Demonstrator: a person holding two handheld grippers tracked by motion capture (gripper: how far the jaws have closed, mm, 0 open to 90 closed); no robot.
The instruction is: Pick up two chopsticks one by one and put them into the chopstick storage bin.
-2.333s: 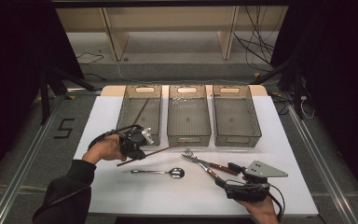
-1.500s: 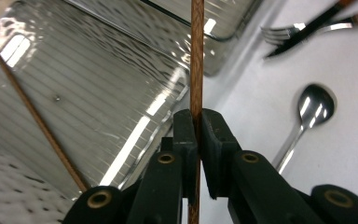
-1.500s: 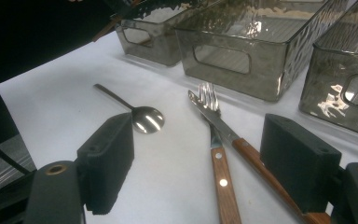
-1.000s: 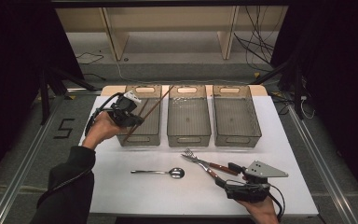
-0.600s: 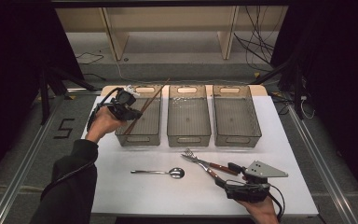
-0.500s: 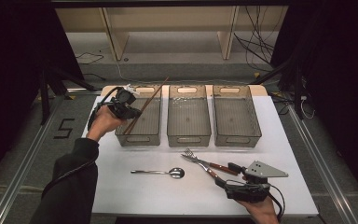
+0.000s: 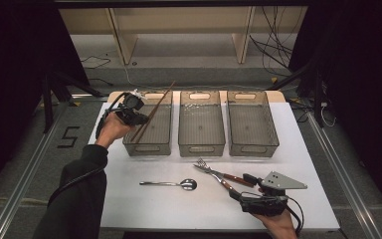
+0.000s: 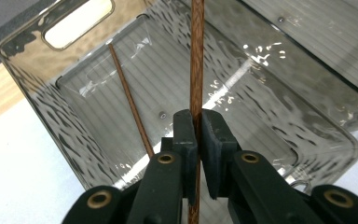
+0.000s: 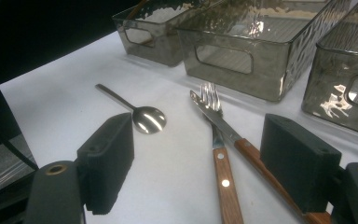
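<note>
My left claw (image 7: pixel 138 113) has carried the chopstick (image 8: pixel 196 70) from the tabletop (image 7: pixel 129 204) up over the leftmost bin (image 7: pixel 148 148), clamped tight on it; another chopstick (image 8: pixel 129 105) lies inside. My right claw (image 9: pixel 200 163) rests open around fork (image 9: pixel 213 126) and knife (image 9: pixel 223 127). Floor marking beside the tabletop reads "5" (image 7: pixel 68 137).

This looks like a lab: a white table (image 7: pixel 129 199) in a dark room, loose cables (image 7: pixel 273 50) and metal rails (image 7: pixel 338 164) on the floor.
</note>
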